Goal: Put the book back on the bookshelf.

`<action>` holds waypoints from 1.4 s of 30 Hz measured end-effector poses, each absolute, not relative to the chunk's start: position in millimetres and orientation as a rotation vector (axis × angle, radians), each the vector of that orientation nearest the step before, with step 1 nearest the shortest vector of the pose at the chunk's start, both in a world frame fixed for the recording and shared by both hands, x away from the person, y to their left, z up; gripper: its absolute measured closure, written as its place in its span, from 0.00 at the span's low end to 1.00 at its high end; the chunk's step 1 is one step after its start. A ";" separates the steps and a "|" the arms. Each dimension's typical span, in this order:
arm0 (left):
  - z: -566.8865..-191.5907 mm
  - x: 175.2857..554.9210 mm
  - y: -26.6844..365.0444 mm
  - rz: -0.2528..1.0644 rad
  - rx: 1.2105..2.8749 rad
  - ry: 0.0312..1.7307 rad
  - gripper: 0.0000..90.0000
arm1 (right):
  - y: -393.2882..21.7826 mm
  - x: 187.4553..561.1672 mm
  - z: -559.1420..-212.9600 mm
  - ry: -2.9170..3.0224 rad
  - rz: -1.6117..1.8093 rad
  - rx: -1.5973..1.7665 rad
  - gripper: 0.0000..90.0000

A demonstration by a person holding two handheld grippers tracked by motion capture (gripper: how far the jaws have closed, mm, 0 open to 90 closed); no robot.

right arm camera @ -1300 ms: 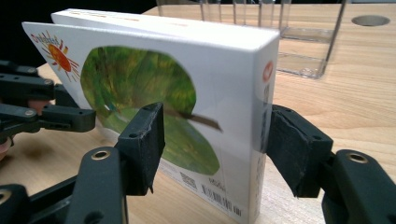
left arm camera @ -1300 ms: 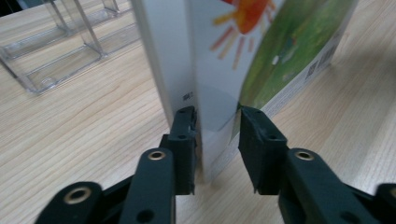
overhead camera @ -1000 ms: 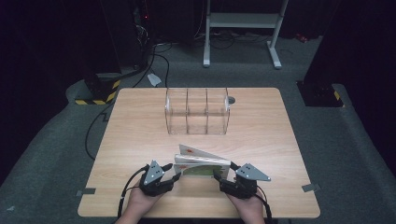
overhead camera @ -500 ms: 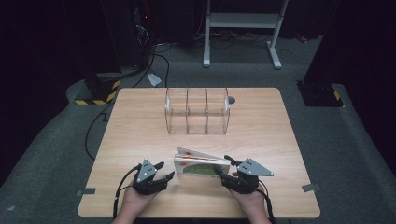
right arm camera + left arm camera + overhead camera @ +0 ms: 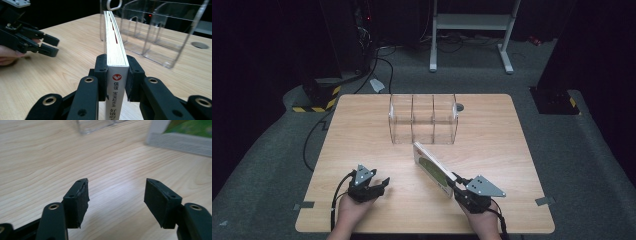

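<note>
Light wooden table, clear three-compartment acrylic organiser standing toward its far edge

Light falls from above onto the tabletop, which shows bright and evenly lit in the high view while the floor past its edges sinks into near-black. That view is soft and slightly grainy. In the left gripper view a pale glare patch lies on the wood between the jaws, which cast dim shadows; the far edge is blurred. In the right gripper view the book is sharp close up, the clear organizer catches small glints, and the background is dark.
</note>
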State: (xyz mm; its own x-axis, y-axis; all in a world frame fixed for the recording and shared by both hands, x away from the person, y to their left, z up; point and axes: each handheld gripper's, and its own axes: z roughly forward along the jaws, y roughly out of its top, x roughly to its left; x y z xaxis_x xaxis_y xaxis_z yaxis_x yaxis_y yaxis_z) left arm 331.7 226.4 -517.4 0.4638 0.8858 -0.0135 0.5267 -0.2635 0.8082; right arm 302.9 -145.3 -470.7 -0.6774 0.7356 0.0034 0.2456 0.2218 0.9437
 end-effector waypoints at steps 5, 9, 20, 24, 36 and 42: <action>-521.8 339.1 241.7 0.638 1.974 1.251 0.35 | -158.8 302.2 -471.5 2.017 1.457 0.965 0.83; -526.8 340.1 251.3 0.645 2.016 1.264 0.34 | -167.4 300.9 -471.8 1.994 1.445 1.013 0.83; -528.2 338.2 255.2 0.582 2.004 1.271 0.26 | -168.2 299.6 -469.9 1.940 1.389 1.080 0.80; -528.6 338.6 255.9 0.578 2.002 1.269 0.26 | -162.9 299.7 -467.7 1.941 1.378 1.088 0.76; -528.5 338.8 256.0 0.576 2.006 1.266 0.26 | -152.7 300.7 -475.8 1.922 1.314 1.112 0.69; -528.5 338.7 256.0 0.577 2.005 1.266 0.27 | -151.0 303.0 -481.2 1.919 1.287 1.153 0.73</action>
